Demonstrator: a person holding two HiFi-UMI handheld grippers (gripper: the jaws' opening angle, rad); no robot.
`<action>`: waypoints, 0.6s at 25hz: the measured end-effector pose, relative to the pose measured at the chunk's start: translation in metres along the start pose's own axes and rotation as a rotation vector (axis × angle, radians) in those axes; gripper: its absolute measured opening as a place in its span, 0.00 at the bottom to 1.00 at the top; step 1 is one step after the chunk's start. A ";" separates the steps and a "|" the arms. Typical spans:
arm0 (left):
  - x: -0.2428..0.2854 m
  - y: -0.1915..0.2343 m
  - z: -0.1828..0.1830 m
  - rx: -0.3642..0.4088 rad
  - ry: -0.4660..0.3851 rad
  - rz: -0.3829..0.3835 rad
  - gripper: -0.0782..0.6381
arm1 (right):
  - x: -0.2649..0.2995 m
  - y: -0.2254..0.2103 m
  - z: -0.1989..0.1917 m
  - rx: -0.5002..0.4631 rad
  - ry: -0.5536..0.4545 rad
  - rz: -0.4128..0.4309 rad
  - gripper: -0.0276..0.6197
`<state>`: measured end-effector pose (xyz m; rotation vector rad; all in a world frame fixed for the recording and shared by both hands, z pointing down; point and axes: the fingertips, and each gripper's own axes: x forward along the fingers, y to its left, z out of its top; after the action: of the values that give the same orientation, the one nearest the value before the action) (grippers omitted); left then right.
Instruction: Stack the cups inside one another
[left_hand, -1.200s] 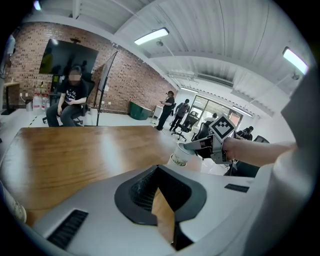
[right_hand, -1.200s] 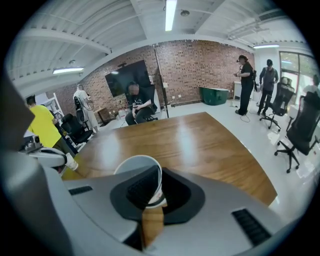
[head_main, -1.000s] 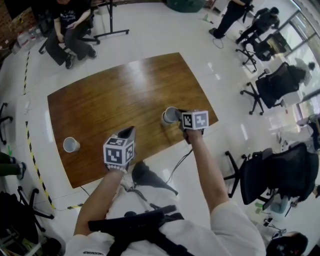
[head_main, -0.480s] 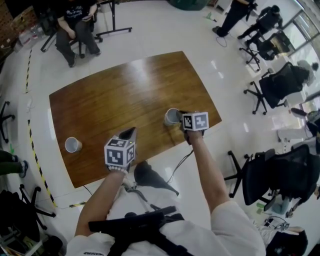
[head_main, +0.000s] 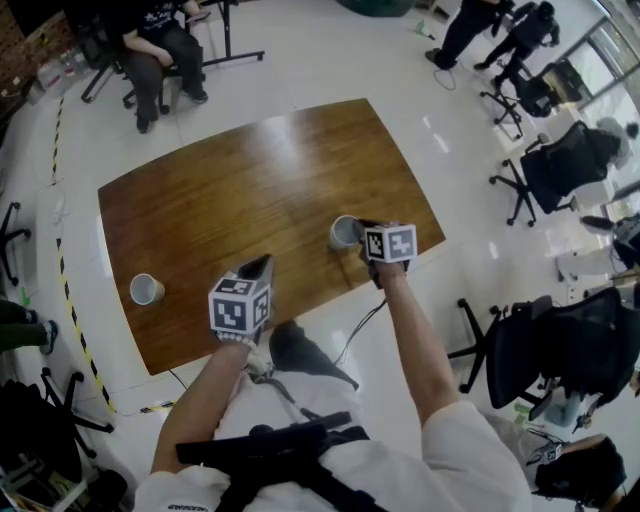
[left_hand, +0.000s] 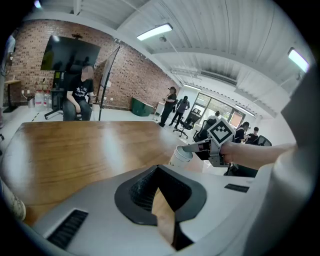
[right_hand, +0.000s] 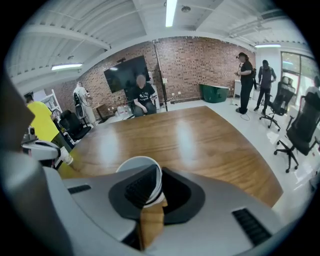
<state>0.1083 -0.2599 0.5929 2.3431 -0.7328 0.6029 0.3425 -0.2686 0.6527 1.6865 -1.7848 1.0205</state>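
Open-plan office or lab: brick wall (right_hand: 200, 57), wall-mounted screen (right_hand: 124, 74), swivel chairs (head_main: 548, 165) at three o'clock, wooden table (head_main: 250, 190).

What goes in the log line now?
left gripper: shut, empty | right gripper: jaws just opening, cup rim between | other cup: far left

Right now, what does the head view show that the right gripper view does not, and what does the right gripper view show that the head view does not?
Only the head view: the whole outline of the table, and the right forearm behind the right gripper. Only the right gripper view: one jaw stands inside the cup, the other outside its wall; the jaws have just been opening. Both: the table, the cup, and a seated person beyond the far edge.
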 end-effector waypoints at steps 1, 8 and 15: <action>0.000 -0.001 0.000 0.000 -0.001 -0.001 0.11 | -0.001 0.001 0.000 -0.004 -0.004 0.000 0.13; -0.006 0.000 0.000 -0.008 -0.021 0.006 0.11 | -0.015 -0.004 0.011 -0.009 -0.054 -0.044 0.30; -0.022 -0.009 -0.003 -0.006 -0.054 0.001 0.11 | -0.068 0.012 0.022 0.039 -0.210 -0.035 0.32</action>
<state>0.0963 -0.2440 0.5792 2.3618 -0.7590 0.5387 0.3422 -0.2436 0.5849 1.9023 -1.8677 0.8963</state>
